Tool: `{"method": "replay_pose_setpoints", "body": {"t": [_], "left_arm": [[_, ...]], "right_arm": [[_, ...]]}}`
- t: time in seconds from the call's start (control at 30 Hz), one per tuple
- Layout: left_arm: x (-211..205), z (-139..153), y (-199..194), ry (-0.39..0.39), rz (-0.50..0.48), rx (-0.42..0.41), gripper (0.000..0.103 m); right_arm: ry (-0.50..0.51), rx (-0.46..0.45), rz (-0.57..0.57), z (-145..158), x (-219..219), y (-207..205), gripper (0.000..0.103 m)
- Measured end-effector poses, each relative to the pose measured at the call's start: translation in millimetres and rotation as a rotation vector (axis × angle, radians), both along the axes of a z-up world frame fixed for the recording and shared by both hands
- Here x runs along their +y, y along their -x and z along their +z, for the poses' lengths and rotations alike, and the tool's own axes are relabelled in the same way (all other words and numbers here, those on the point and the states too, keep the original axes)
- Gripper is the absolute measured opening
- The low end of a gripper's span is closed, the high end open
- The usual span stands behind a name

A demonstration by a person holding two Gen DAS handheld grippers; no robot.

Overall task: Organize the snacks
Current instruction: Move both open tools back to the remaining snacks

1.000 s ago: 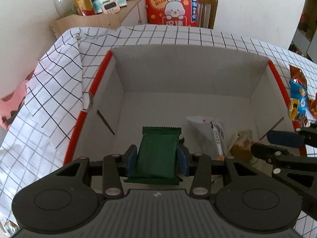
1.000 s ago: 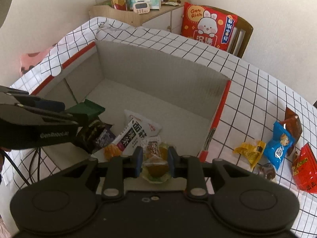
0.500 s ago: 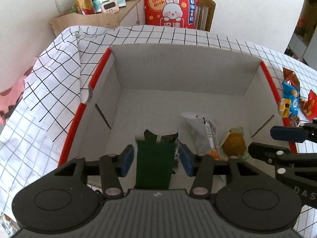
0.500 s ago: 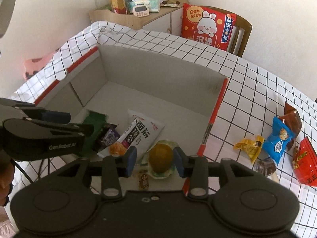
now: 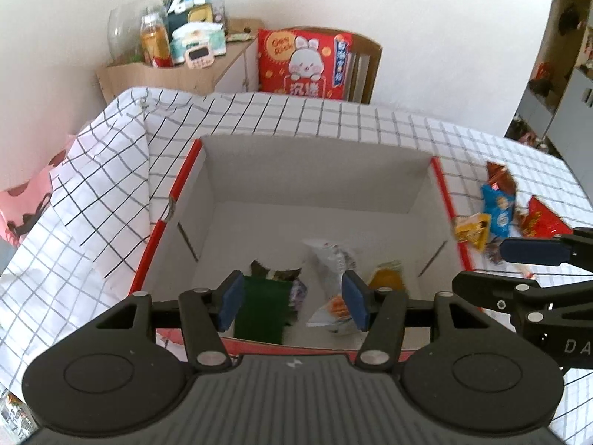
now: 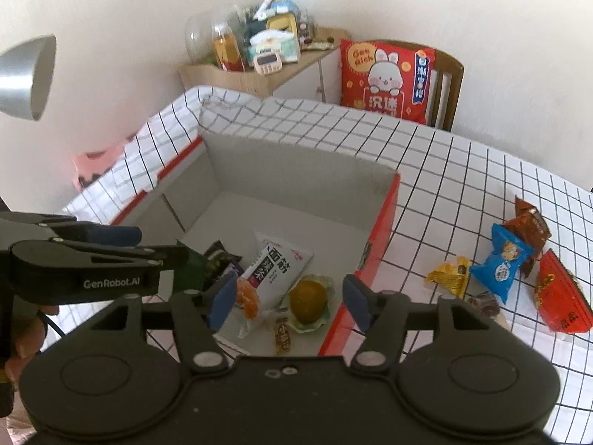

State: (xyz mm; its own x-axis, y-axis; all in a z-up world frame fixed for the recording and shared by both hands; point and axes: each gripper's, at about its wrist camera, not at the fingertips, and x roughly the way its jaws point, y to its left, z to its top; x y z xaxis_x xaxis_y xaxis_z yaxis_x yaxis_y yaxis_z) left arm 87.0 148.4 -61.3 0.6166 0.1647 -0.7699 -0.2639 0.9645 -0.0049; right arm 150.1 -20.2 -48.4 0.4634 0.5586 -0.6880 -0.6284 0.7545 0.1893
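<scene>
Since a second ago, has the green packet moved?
Yes. The green packet has left the left claw, whose jaws are opening, and now lies lower on the box floor against the near wall.

Box (image 5: 418, 185) far half bare; snack packets (image 6: 274, 270) crowd near wall.

Green pack (image 5: 261, 307): near end hidden behind box (image 5: 426, 185) wall; in right wrist view mostly behind left gripper (image 6: 122, 256). Dark wrapper (image 6: 218, 259) under it, print unreadable. Small brown sweet (image 6: 485, 306) on cloth (image 6: 463, 185): blurred. Red bag (image 6: 559, 296): label part legible. Lamp shade (image 6: 27, 78) cut by left edge. Shelf clutter (image 5: 178, 40): too small.
</scene>
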Motion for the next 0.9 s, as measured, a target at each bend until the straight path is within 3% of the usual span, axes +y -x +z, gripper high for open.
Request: {"method": "replay_pose_setpoints", "body": {"t": [0.2,0.37,0.57,0.73,0.9], "left_arm": [[-25.9,20.6,7.6,0.018,-0.027,-0.06,0.058],[-53.2,32.1,7.3,0.004,-0.045,-0.098,0.067],[-91.0,35.8,2.8,-0.019,-0.094,-0.121,0.068],[-121.3,36.2,-6.0,0.005,-0.141,-0.134,0.075],[-149.4,27.7,-20.4,0.031,-0.163,-0.125,0.075]], "right_arm": [[-0.053,-0.027,-0.014,17.6,-30.7,6.3,0.072],[-0.088,-0.051,-0.04,28.8,-59.9,9.4,0.079],[-0.11,-0.083,-0.07,35.0,-98.0,13.2,0.084],[-0.112,-0.091,-0.113,32.0,-136.9,8.5,0.087],[-0.126,-0.1,-0.171,24.4,-180.8,-1.5,0.101]]}}
